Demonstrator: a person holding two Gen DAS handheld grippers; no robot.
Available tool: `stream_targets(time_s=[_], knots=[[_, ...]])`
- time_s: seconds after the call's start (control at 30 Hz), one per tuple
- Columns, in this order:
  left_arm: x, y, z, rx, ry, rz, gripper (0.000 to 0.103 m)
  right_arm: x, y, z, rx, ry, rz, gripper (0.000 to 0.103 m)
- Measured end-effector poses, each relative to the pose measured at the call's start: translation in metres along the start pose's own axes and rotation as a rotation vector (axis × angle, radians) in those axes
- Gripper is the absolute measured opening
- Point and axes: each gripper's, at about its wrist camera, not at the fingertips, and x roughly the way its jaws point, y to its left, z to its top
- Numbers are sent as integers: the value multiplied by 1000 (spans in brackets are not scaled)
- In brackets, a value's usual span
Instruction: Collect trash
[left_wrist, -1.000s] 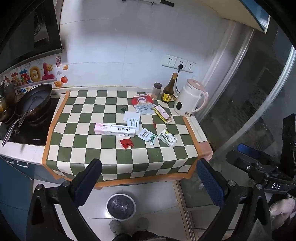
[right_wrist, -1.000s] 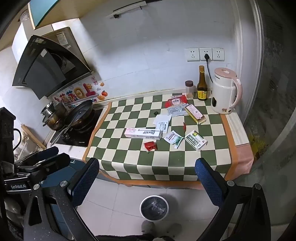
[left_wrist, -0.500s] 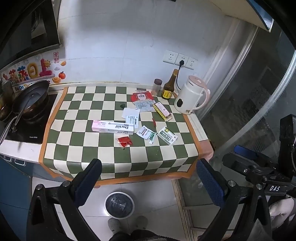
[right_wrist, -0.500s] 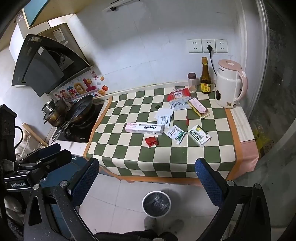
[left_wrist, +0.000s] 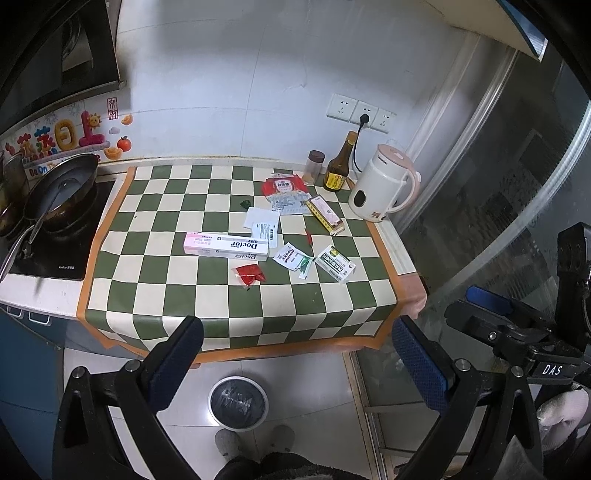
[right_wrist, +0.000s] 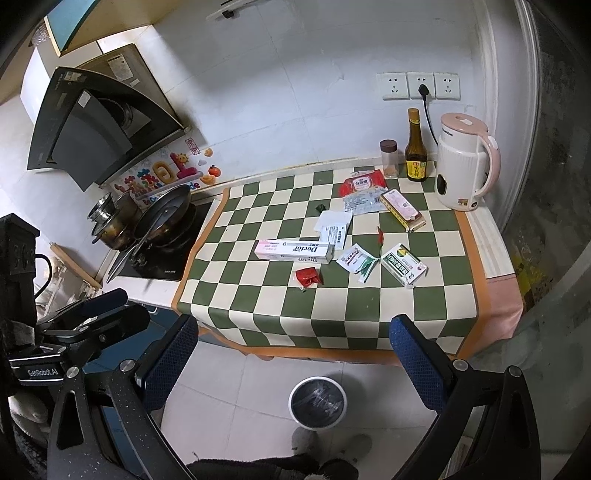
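- Basically nothing's collected so far, as far as I can tell. Both of your tongs, left (left_wrist: 293, 356) and right (right_wrist: 293, 354), are spread wide with nothing between the fingers, hanging above the floor short of the surface (left_wrist: 177, 295).
- All the trash sits ahead of and above the tongs on the checkered cloth: the long pink toothpaste box (left_wrist: 226, 246), the crumpled red wrapper (left_wrist: 249, 275) just in front of it, the white sachet (left_wrist: 290, 256), the green-and-white box (left_wrist: 335, 264), the paper slips (left_wrist: 263, 226), and the red packet (left_wrist: 283, 185) further back by the bottle (left_wrist: 337, 166).
- The bin (right_wrist: 318, 402) is on the floor right below, between the right tongs' fingers. Looks like it only has a liner in it, but I can't say for sure.
- So the whole job's left. I'd guess the red wrapper is the easiest first grab, since it's nearest.
- The kettle (right_wrist: 466, 164) and jar (right_wrist: 389, 158) probably stay put.
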Motion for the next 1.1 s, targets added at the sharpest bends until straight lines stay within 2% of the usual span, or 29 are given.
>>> stream_targets(time_s=[1.1], knots=[[-4,-8,2,10,10,-8,103,4,12,-12,-12,19,9,103]])
